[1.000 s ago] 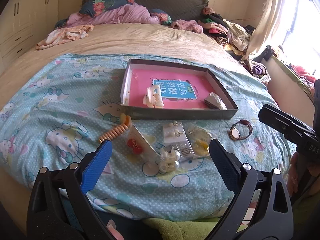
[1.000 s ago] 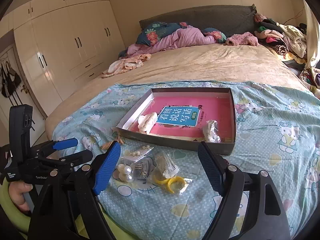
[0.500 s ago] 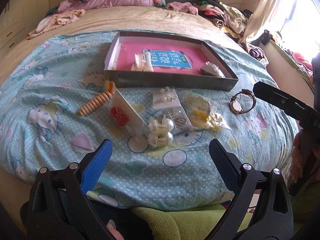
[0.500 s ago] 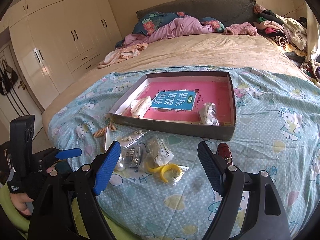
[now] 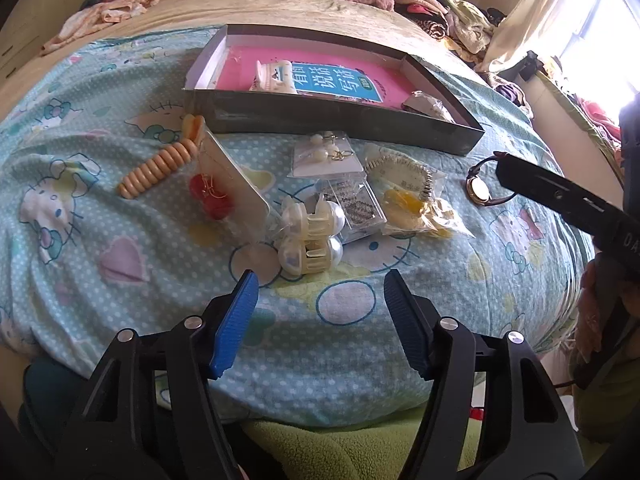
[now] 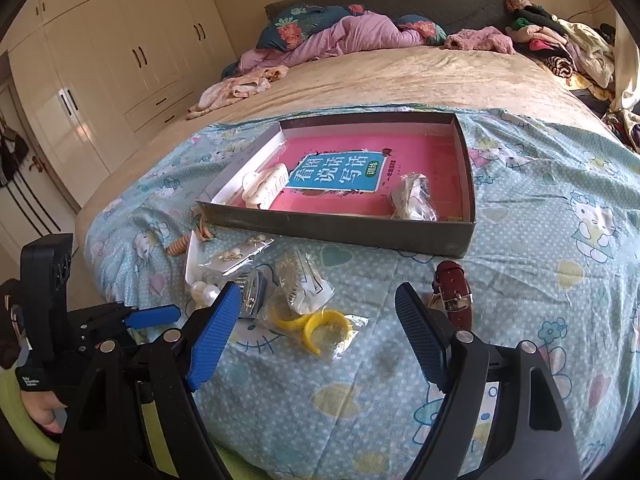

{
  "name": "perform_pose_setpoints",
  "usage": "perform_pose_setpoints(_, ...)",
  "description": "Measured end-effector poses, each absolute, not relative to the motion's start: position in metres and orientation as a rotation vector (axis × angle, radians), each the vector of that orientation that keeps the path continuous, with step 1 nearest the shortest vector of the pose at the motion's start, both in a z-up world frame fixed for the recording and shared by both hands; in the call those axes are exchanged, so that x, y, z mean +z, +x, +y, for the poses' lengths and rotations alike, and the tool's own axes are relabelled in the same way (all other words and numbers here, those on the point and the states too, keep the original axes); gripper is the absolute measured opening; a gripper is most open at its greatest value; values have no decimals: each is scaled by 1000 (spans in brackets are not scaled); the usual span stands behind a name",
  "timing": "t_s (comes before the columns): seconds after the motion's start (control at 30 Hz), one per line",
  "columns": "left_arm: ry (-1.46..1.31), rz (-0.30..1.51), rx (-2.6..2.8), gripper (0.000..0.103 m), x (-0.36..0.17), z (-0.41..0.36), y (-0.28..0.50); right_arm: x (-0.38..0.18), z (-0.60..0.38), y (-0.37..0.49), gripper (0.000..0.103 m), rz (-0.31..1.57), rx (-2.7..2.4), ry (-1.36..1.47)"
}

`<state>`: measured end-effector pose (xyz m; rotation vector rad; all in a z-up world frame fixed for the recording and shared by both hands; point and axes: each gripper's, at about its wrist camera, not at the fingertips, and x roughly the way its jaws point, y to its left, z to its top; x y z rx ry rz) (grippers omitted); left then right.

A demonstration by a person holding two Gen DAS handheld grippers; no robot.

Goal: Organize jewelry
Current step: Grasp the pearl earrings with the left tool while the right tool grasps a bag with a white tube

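The left gripper [image 5: 318, 294] is held just above the bedspread [image 5: 120, 300], its jaws closing with nothing between them. Just beyond its fingertips two pearl hair clips [image 5: 314, 236] are seen. The right gripper [image 6: 318, 320] is held spread and empty over the same bedspread, and a yellow ring in a clear bag [image 6: 320, 328] is seen between its fingers. A watch with a dark red strap [image 6: 452, 294] lies just beside its right finger. Beyond the clips, toward the box [image 5: 340, 114], small bags of earrings [image 5: 324, 156] and a red piece on a card [image 5: 224, 184] are scattered, with an orange coil [image 5: 160, 168] to the left of them. Inside the box a cream hair claw [image 6: 266, 186] and a bagged item [image 6: 412, 198] are lying on a pink book [image 6: 352, 160].
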<state>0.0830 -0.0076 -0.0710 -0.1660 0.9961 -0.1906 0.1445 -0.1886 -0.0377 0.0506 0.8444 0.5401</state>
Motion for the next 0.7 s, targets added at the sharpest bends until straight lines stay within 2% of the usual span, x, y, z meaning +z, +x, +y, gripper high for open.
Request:
perform_pose_setpoints(0.1,-171,996,-193,49,-73,-7,86,-46,-186,149,78,865,540,44)
perform_pose_setpoints(0.27,-182,1005,-190,49,-77,-7,91,-57,-179,156,78,885,545,26)
perform_pose_setpoints(0.4,-192,1012,-186,41,-80,-7,96,-63,-174,163,78,898,548,18)
perform_pose_setpoints(0.53,-205,1012,-179,40,-82,-4,100,-69,-168,169,78,906,557,-6)
perform_pose_setpoints(0.7,-197,1017,-173,40,-84,-4,105,-76,-160,179,71,917,574,-29)
